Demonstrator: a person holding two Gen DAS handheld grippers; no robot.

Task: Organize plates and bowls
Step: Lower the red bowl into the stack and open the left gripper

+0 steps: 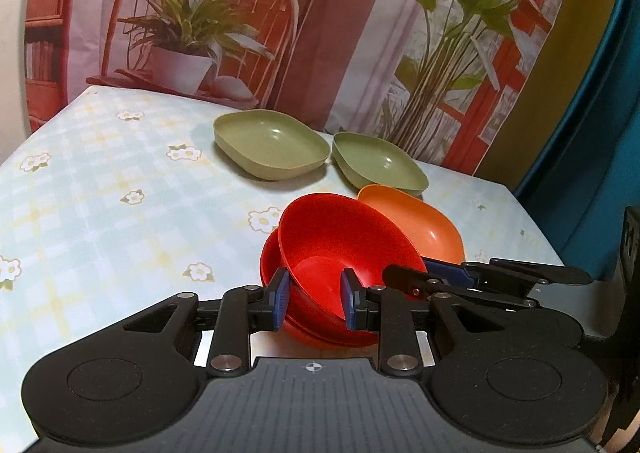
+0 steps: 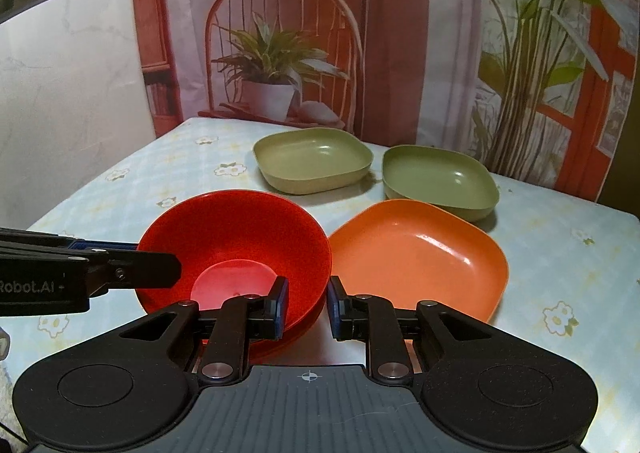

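A red bowl (image 1: 340,237) (image 2: 240,237) sits tilted inside a second red bowl (image 1: 276,265) near the table's front. My left gripper (image 1: 314,299) is open with its jaws astride the upper bowl's near rim. My right gripper (image 2: 307,303) is open, astride the bowls' right rim; it shows in the left wrist view (image 1: 440,273). An orange square plate (image 1: 420,225) (image 2: 416,257) lies right of the bowls. Two green square plates lie behind, one left (image 1: 272,145) (image 2: 312,161) and one right (image 1: 380,165) (image 2: 436,181).
The table carries a pale blue checked cloth with flowers (image 1: 100,193) (image 2: 560,253). A printed backdrop of a chair and plants (image 1: 280,13) hangs behind. The table's right edge (image 1: 536,221) drops off beside a teal surface. A white panel (image 2: 68,113) stands at left.
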